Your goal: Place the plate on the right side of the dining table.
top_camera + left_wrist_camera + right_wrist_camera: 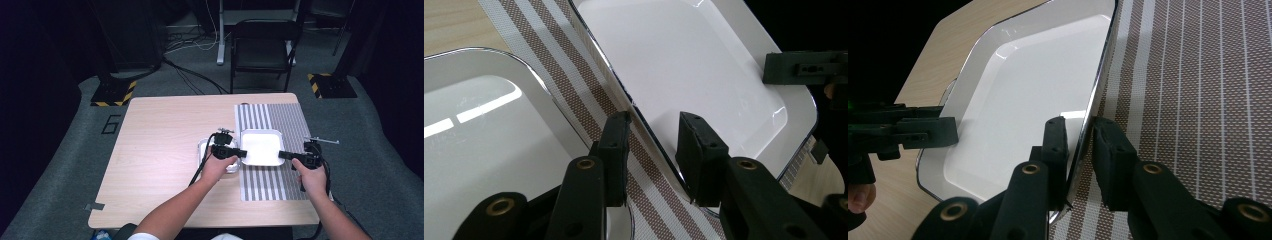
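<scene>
White glossy tray (262,146) at centre, silver-edged. Second white tray (204,148) just left of it. Grey-and-white striped mat (272,185) on the right half. Pale wood-grain table (160,150). Black grippers (242,153) throughout.

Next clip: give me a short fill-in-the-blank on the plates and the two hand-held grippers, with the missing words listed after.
1. The white plate that both hand-held grippers clamp by its rim lies on the ____ mat.
2. The left hand-held gripper and the right hand-held gripper clamp ____ edges of that plate.
3. The second plate rests on the bare ____ table.
4. Behind the table stands a black ____.

Missing words: striped; opposite; wooden; chair
</scene>
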